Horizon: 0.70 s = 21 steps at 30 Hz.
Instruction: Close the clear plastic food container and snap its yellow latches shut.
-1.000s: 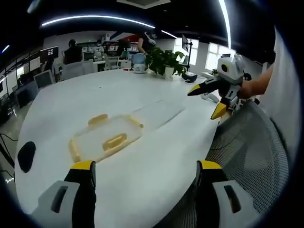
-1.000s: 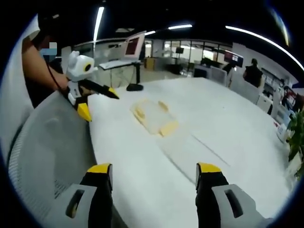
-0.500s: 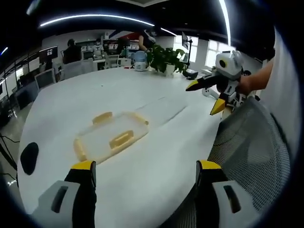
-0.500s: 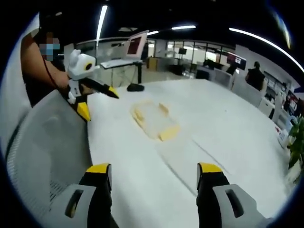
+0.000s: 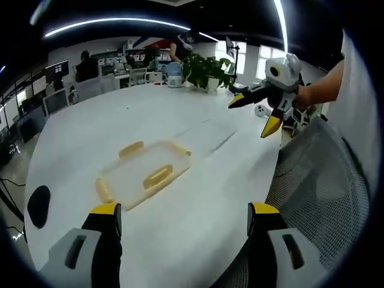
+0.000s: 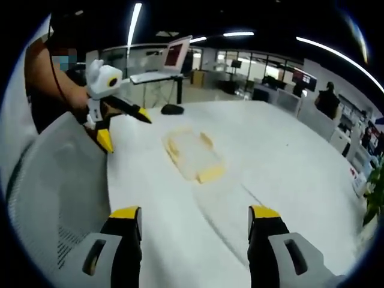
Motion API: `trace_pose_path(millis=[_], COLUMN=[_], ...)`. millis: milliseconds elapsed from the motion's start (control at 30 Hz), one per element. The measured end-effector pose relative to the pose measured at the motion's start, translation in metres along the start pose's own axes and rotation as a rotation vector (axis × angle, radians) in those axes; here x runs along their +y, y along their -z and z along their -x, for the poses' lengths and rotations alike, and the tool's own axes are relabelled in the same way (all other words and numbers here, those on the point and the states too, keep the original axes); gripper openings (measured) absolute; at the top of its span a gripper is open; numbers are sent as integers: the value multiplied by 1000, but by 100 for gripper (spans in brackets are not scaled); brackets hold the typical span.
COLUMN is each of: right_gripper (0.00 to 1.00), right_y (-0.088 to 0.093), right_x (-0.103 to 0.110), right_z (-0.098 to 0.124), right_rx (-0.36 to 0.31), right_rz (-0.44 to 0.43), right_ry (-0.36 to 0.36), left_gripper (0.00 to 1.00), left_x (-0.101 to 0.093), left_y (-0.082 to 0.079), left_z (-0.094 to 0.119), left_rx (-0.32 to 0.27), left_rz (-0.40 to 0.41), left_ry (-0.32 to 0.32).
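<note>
Left gripper (image 5: 183, 219) wide open, yellow-tipped jaws empty, raised above the near edge of the white table (image 5: 120, 120). Right gripper (image 6: 193, 222) likewise spread wide, gripping nothing, held over the same table beside a grey mesh chair back (image 6: 54, 180). Between and ahead of both, well apart from either: clear plastic food container (image 5: 143, 173) lying flat on the tabletop, yellow latches (image 5: 157, 176) around its edges, lid state unclear. Beyond, a potted plant (image 5: 205, 70) at the far table edge; black mouse (image 5: 38, 206) off to the left.
</note>
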State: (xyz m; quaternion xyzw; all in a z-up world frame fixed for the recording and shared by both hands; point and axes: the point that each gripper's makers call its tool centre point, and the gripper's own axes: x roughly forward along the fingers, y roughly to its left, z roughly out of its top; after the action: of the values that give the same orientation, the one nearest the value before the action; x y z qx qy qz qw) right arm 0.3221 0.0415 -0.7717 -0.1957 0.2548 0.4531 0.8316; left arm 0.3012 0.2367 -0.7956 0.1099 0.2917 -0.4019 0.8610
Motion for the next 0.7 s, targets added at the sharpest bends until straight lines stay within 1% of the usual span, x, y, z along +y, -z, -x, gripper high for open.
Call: trace_pose_path(millis=[33, 467, 700], right_gripper=[72, 72, 71], right_y=[-1, -3, -6], right_x=[0, -3, -6], right_z=[0, -9, -16], right_rx=[-2, 6, 14], right_rz=[3, 16, 27], right_ry=[-1, -21, -31], left_gripper=[88, 87, 87], left_x=[1, 13, 21], left_y=[1, -8, -7], left_z=[0, -3, -6], left_rx=[8, 5, 13], left_rz=[-3, -25, -32], left_ry=[-3, -4, -7])
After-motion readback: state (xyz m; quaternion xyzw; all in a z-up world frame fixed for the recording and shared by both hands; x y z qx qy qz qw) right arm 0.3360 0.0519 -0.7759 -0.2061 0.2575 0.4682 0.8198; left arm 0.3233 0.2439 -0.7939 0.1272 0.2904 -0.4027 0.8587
